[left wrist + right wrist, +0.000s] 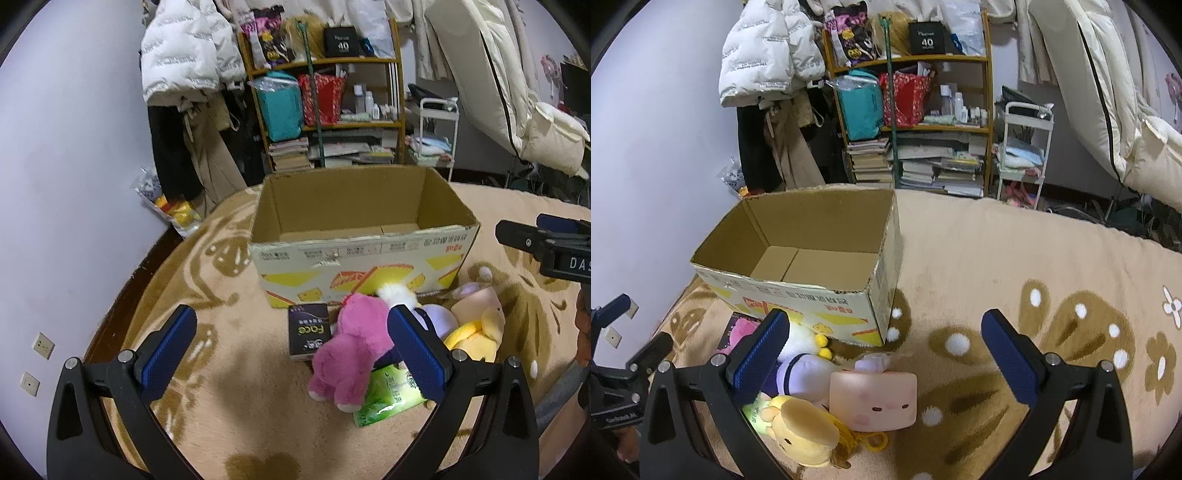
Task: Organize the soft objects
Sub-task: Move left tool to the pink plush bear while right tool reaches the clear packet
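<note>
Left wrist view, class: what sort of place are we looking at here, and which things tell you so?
Probably a lived-in bedroom or living room: a shelf crammed with books and bags, a white padded jacket hanging by the wall, and a flowered carpet underfoot.

This is a lived-in bedroom in a home. A plush beige blanket [997,251] with brown flower patterns covers a bed, and an open cardboard box [364,236] sits on it with soft toys heaped just in front. At the far side stands a wooden shelf unit [988,110] crammed with stacked books, bottles, a teal bag [280,107] and a red bag [325,98]. A white puffer jacket [184,51] and other coats hang to its left against a plain pale wall [74,166], cream bedding [1108,92] hangs at the far right, and a small white trolley [1023,147] holds folded cloth.
</note>
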Motion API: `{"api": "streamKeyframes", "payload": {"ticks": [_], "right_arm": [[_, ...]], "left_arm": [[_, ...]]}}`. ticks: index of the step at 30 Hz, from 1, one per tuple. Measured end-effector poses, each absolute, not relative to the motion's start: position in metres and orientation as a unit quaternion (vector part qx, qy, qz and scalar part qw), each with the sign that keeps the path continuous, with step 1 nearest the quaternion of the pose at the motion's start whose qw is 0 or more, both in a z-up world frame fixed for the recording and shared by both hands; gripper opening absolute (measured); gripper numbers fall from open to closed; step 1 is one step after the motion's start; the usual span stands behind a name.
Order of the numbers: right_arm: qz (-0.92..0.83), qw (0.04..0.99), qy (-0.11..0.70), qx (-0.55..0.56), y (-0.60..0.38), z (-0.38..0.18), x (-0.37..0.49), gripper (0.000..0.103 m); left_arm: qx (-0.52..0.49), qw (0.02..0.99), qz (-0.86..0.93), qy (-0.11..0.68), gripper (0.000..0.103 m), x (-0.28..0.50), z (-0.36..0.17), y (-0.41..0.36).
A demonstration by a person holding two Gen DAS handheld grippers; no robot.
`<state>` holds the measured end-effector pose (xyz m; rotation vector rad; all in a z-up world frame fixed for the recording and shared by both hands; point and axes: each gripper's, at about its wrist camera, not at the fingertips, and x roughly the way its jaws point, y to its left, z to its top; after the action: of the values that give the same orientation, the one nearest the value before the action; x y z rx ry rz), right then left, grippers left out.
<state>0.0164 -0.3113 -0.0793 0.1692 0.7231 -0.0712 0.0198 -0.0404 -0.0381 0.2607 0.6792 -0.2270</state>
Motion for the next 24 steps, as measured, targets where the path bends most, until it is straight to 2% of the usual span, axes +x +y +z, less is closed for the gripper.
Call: {"api": "streamKeyframes", "payload": {"ticks": [24], "right_arm": [[-0.018,0.875,0.475,0.091,-0.315,-0.126,0.049,0.103]], "left_arm": [[0.16,0.869,-0.139,0.447,0.102,0.055,-0.102,-0.074]]}}
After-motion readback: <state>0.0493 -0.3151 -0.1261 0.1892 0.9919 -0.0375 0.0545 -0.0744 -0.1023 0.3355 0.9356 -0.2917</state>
